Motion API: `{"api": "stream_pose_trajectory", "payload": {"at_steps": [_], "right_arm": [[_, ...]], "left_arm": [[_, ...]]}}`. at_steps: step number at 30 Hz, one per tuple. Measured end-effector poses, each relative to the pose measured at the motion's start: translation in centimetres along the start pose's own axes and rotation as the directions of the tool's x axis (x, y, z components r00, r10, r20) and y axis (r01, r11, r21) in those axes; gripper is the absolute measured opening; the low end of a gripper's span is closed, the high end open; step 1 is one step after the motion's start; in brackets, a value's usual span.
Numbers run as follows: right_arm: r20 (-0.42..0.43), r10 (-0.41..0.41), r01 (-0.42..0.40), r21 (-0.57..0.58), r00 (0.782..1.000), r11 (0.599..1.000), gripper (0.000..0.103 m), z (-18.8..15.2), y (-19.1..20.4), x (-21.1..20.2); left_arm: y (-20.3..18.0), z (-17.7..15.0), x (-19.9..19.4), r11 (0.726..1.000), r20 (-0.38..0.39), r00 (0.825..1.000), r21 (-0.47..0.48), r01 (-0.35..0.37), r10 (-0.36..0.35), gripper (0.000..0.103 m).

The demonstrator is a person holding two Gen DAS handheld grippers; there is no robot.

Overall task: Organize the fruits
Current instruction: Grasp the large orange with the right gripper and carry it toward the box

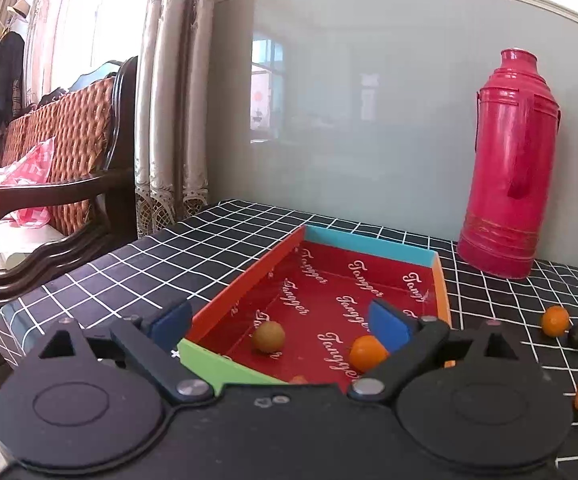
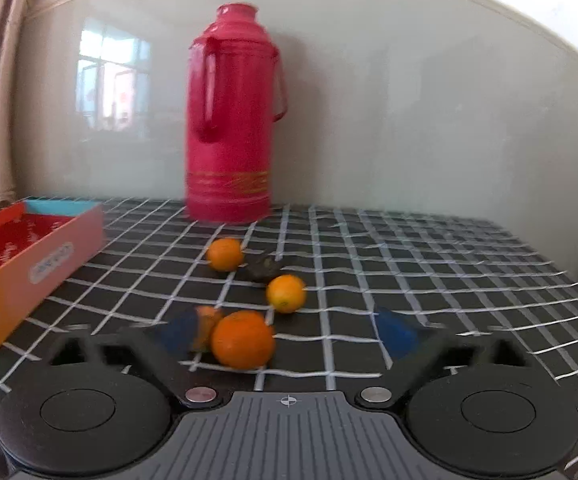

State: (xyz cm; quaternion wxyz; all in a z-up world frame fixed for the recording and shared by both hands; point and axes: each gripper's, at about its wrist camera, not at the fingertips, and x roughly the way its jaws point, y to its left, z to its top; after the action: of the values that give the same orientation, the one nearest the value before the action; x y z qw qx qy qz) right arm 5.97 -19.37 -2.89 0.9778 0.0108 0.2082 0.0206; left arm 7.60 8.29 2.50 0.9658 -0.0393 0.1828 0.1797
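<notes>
Over the near end of the colourful box (image 1: 245, 296), the left gripper (image 1: 279, 322) is held with its jaws spread wide and nothing between them; a yellowish fruit (image 1: 269, 336) and an orange fruit (image 1: 367, 353) are already seen on the red floor of the box. On the checked tablecloth (image 2: 429, 264), toward its near edge, a large orange (image 2: 243, 339) lies between the blue pads of the right gripper (image 2: 289, 332), whose jaws are parted and, judging from the blurred frame, not yet pressed on it. Two smaller oranges and a dark fruit lie behind it, toward the red thermos (image 2: 231, 120). The orange is judged light, round and prone to rolling, with a firm but bruisable skin; it is best taken across its widest middle.
</notes>
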Motion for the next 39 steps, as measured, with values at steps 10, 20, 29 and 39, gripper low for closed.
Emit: {"api": "stream_pose_trajectory", "payload": {"at_steps": [10, 20, 29, 39], "right_arm": [[-0.082, 0.087, -0.082, 0.059, 0.993, 0.995, 0.050, 0.1, -0.7, 2.2], [-0.114, 0.145, -0.127, 0.157, 0.983, 0.979, 0.042, 0.4, -1.2, 3.8], [-0.001, 0.050, -0.050, 0.060, 0.999, 0.997, 0.042, 0.9, 0.1, 1.9], [0.139, 0.085, -0.082, -0.027, 0.987, 0.996, 0.042, 2.3, 4.4, -0.2]], "left_arm": [[0.6, 0.0, 0.2, 0.999, -0.017, 1.000, -0.033, -0.015, 0.014, 0.091], [0.6, 0.0, 0.1, 1.000, -0.010, 1.000, -0.019, -0.024, 0.024, 0.093], [1.1, 0.1, 0.0, 0.999, -0.010, 0.999, -0.036, -0.038, 0.038, 0.094], [4.8, 0.3, -0.5, 0.988, -0.020, 0.993, -0.104, -0.114, 0.113, 0.096]]}}
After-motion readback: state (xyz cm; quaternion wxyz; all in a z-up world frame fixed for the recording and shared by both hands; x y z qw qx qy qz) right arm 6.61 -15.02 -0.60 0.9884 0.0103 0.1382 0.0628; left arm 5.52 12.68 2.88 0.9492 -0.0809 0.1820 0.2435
